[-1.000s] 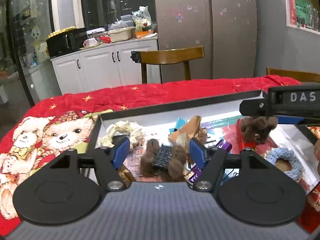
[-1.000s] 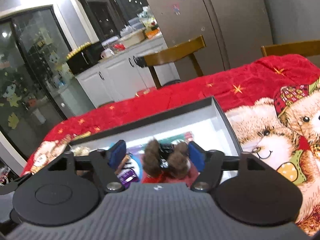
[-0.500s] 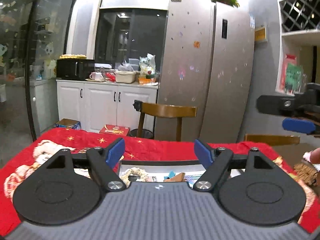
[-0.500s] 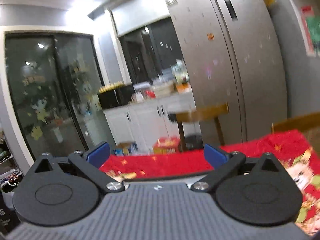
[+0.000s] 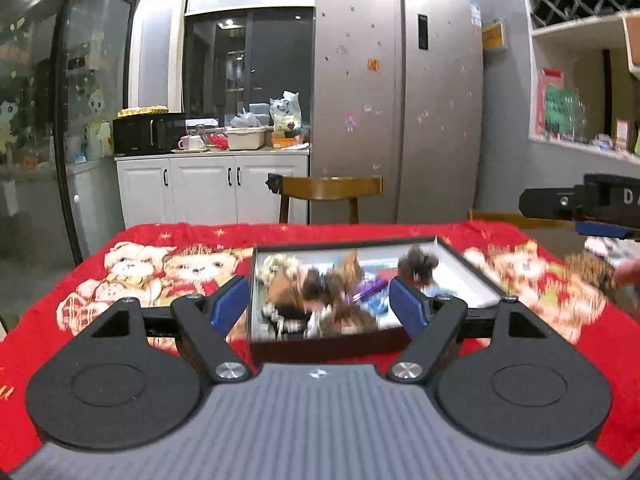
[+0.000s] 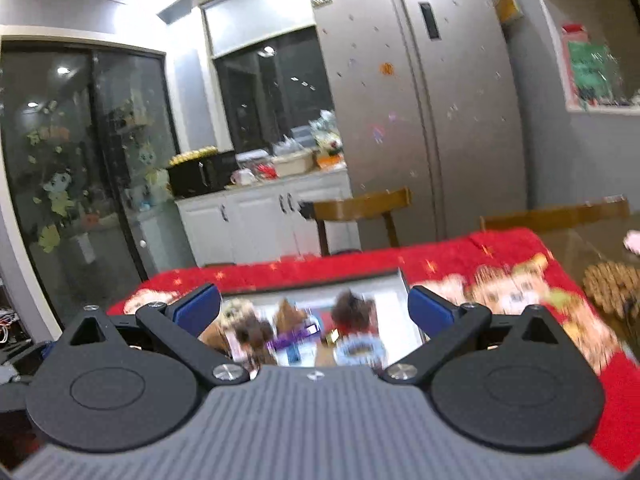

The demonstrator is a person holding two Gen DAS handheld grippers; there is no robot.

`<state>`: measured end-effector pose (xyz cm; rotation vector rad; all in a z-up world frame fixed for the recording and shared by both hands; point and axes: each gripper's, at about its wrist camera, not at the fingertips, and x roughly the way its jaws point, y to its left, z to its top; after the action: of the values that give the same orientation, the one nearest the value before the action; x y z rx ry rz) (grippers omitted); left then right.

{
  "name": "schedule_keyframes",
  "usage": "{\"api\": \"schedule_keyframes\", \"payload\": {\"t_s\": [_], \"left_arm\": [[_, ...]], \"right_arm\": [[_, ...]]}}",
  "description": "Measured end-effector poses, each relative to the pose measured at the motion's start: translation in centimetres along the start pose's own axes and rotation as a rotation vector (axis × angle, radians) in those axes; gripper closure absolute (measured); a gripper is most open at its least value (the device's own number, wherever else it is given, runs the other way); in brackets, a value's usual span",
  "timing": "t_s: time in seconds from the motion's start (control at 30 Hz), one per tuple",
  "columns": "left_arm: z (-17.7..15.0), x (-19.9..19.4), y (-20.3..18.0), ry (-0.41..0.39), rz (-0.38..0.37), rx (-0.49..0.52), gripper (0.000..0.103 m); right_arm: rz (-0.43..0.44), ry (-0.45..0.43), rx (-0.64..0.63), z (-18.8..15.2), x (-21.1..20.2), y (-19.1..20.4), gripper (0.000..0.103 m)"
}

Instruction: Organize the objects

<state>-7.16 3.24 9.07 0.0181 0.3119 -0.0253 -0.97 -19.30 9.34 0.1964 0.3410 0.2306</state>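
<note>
Brimming black-rimmed white box [image 5: 464, 268], furry brown toys [image 5: 320, 284], blurred

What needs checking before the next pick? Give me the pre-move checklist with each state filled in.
1. Left gripper empty, jaws apart: ok.
2. Right gripper empty, jaws wide: ok.
3. Box sits flat on the red tablecloth: ok.
4. Toys in the box told apart: not ok, blurred.
5. Brown item outside the box, right of it, identified: cannot tell.
</note>
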Motion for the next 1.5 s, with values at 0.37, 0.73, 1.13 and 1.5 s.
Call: {"api": "schedule_keyframes", "payload": {"t_s": [0.37, 0.73, 1.13, 1.5], "left_arm": [[-5.8, -0.4, 0.5, -0.061, -0.038, 0.002, 0.022], [-7.1, 0.7, 0.4, -0.053, 0.102, 0.004, 0.022], [-7.5, 2.0, 0.5, 0.047, 0.08, -0.016, 0.022], [-7.6, 2.8, 0.8, 0.104, 0.076, -0.036, 0.022]], "right_arm": [[0.047, -0.024, 0.056, -8.1, -2.4, -0.6, 0.0], [-0.174, -0.022, -0.168, -10.6, -0.7, 1.6, 0.0], [-0.169, -0.004, -0.259, -11.4, -0.2, 3.4, 0.0], [-0.182, -0.009, -0.252, -11.3, -0.3, 3.3, 0.0]]}}
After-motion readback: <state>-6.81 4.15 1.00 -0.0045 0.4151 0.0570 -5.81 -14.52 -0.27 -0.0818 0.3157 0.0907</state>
